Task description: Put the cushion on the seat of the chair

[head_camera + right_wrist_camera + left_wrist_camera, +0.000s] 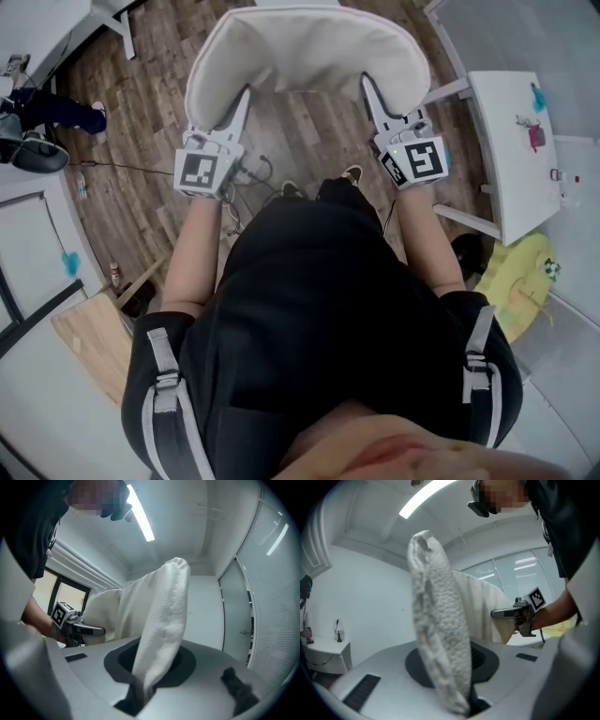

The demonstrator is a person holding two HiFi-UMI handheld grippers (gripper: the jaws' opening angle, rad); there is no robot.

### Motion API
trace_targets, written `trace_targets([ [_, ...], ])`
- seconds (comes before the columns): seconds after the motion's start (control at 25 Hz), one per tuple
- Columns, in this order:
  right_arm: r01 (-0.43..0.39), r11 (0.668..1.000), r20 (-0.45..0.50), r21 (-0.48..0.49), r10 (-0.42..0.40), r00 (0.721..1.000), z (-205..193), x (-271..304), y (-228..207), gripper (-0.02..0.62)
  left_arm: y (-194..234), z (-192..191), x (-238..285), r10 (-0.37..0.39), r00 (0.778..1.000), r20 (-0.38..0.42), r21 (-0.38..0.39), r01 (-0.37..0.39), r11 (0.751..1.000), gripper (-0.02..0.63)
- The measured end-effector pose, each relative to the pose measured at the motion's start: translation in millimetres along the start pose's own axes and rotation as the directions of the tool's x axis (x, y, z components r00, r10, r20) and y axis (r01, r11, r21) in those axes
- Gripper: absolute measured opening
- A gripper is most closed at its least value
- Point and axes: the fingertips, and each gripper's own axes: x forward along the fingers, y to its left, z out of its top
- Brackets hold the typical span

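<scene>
A cream fleece cushion [309, 52] hangs in the air over the wooden floor, held out in front of the person. My left gripper [242, 101] is shut on its left edge and my right gripper [369, 92] is shut on its right edge. In the left gripper view the cushion's edge [440, 634] stands upright and is pinched in the jaws [469, 706], with the right gripper [496, 614] beyond. The right gripper view shows the other edge [164, 616] clamped in its jaws [137, 699], with the left gripper [96, 630] at the far side. No chair shows in any view.
A white table [506, 141] with small objects stands at the right. Below it on the floor lies a yellow round thing [525, 281]. Cables [248, 178] trail on the floor under the cushion. A wooden board [94, 337] lies at the lower left.
</scene>
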Motion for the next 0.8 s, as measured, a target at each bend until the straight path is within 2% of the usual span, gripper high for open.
trace_targets([
  [0.4,0.014,1.0,-0.015,0.0,-0.014,1.0,-3,4,-3,0.051,5,1,7,-0.012,1.0,0.014,-0.013,0.013,1.0,0.061],
  [0.8,-0.009,1.0,-0.021,0.012,0.009,1.0,-11,28,-43,0.051,13,0,49,0.013,1.0,-0.009,-0.009,-0.013,1.0,0.061],
])
